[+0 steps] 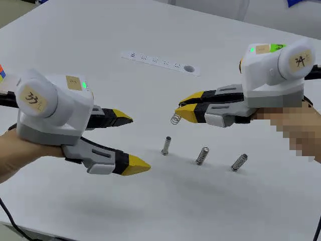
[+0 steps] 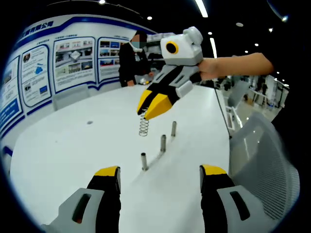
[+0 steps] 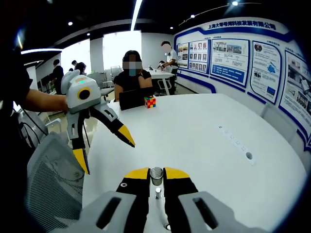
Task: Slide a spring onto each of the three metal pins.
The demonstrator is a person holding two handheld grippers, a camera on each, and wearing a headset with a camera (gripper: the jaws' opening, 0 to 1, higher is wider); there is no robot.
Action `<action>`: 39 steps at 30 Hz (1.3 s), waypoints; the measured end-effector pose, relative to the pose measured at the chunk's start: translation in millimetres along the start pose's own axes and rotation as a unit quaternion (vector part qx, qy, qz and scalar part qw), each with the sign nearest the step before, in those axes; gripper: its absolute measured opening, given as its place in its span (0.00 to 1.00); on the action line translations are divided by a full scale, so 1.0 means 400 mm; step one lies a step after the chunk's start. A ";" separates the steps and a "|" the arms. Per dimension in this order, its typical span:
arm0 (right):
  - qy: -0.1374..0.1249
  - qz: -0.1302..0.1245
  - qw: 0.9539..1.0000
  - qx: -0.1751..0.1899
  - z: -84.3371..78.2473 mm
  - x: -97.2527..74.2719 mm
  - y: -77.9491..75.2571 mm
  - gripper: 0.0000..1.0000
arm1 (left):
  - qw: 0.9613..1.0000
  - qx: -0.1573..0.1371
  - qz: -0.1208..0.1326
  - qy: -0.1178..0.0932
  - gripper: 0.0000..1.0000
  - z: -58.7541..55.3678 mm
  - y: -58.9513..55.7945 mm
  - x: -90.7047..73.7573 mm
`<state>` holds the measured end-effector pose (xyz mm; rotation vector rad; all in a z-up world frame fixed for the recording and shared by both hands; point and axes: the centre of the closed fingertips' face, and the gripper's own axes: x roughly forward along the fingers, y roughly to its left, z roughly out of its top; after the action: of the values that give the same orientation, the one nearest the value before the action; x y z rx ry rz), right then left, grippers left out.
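Three metal pins stand in a row on the white table [image 1: 75,50]. The left pin [image 1: 166,145] is bare; the middle pin [image 1: 202,155] and the right pin [image 1: 239,162] each wear a spring. My right gripper [image 1: 183,111] is shut on a third spring [image 1: 175,119], which hangs above and a little behind the bare pin. In the right gripper view that spring [image 3: 156,175] sits between the shut yellow tips, the bare pin [image 3: 158,192] just below it. My left gripper [image 1: 131,141] hovers open and holds nothing, left of the pins.
A flat white strip with small holes [image 1: 160,61] lies farther back on the table. A colour cube [image 3: 150,101] rests near the far edge, where a person sits. A mesh chair [image 2: 257,155] stands beside the table.
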<state>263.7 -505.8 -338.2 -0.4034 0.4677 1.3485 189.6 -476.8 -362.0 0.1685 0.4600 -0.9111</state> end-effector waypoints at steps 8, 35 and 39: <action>0.036 -0.005 0.999 0.012 -0.065 0.053 -0.010 0.11 | 1.000 -0.019 0.010 -0.003 0.70 -0.014 0.016 -0.009; 0.093 0.003 0.995 -0.022 -0.148 0.125 0.010 0.11 | 1.000 -0.022 0.020 0.007 0.69 -0.031 0.031 -0.014; 0.099 0.001 0.995 -0.022 -0.166 0.137 0.006 0.11 | 0.999 -0.028 0.020 0.008 0.68 -0.040 0.032 -0.017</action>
<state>263.9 -495.3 -423.9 -0.5772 0.6027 1.3285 191.0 -458.8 -373.9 0.1349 0.4952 -0.8570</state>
